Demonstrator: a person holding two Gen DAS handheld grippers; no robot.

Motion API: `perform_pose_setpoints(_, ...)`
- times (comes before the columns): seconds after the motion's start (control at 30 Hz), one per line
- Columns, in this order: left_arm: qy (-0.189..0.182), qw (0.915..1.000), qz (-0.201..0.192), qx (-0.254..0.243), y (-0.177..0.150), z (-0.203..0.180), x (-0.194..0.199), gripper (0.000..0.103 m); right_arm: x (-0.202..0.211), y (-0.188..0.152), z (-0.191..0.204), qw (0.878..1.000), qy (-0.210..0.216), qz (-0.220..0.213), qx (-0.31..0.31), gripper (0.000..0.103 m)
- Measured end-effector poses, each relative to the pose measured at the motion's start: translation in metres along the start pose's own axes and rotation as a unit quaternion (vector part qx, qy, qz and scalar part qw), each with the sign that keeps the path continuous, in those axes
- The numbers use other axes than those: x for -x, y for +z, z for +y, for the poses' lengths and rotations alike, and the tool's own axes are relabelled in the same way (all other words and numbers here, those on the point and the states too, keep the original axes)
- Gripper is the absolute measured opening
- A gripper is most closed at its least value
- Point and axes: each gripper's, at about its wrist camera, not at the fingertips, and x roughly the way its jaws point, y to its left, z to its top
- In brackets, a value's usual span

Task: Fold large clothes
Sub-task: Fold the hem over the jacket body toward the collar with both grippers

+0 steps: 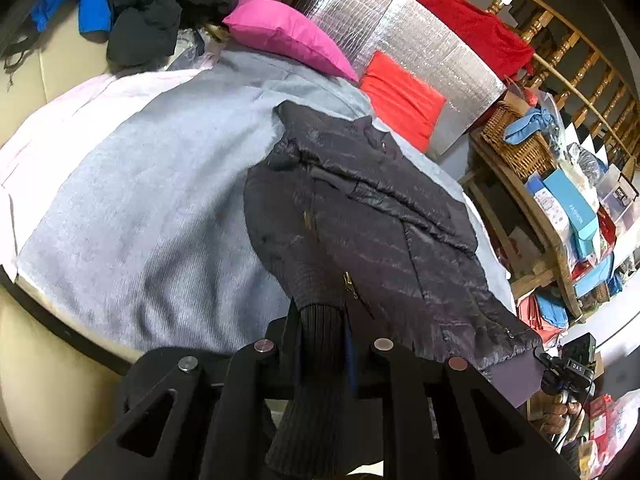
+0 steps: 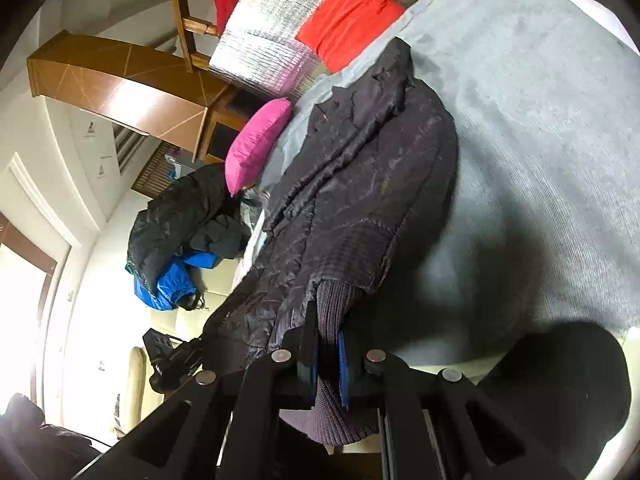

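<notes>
A dark quilted jacket (image 1: 372,216) lies stretched over a grey blanket (image 1: 152,184) on a bed, collar toward the far end. My left gripper (image 1: 322,344) is shut on the jacket's ribbed hem (image 1: 320,328) at the near edge. In the right wrist view the same jacket (image 2: 360,184) runs away from me, and my right gripper (image 2: 328,360) is shut on another stretch of ribbed hem (image 2: 334,308). The right gripper (image 1: 568,368) shows at the left wrist view's right edge, with a hand under it. The left gripper (image 2: 172,356) shows at the lower left of the right wrist view.
A pink pillow (image 1: 288,36) and a red pillow (image 1: 400,100) lean on a silver foil panel (image 1: 408,40) at the bed's head. Dark and blue jackets (image 2: 188,232) are heaped on a cream sofa. A wicker basket (image 1: 516,140) and boxes crowd shelves on the right.
</notes>
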Motion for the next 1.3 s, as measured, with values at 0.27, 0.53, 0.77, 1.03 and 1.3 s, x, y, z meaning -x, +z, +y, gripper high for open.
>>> perform_pose_setpoints(0.27, -0.013, 0.9994, -0.027, -0.020, 0.023, -0.013, 0.005, 0.018, 0.002, 0.022, 0.014, 0.999, 0.024, -0.021, 0.012, 0.008)
perform_pose_setpoints(0.53, -0.022, 0.9983, -0.049, -0.022, 0.046, -0.022, 0.003, 0.018, 0.001, 0.043, 0.026, 0.998, 0.040, -0.038, 0.024, 0.008)
perform_pose_setpoints(0.77, -0.025, 0.9978, -0.056, -0.025, 0.057, -0.023, 0.003, 0.018, 0.001, 0.059, 0.033, 0.997, 0.052, -0.051, 0.029, 0.008)
perform_pose_setpoints(1.03, -0.024, 0.9978, -0.056, -0.026, 0.059, -0.023, 0.001, 0.018, -0.001, 0.063, 0.035, 0.996, 0.056, -0.057, 0.029, 0.008)
perform_pose_setpoints(1.3, -0.022, 0.9977, -0.057, -0.029, 0.060, -0.025, -0.001, 0.018, 0.000, 0.062, 0.034, 0.996, 0.057, -0.057, 0.030, 0.008)
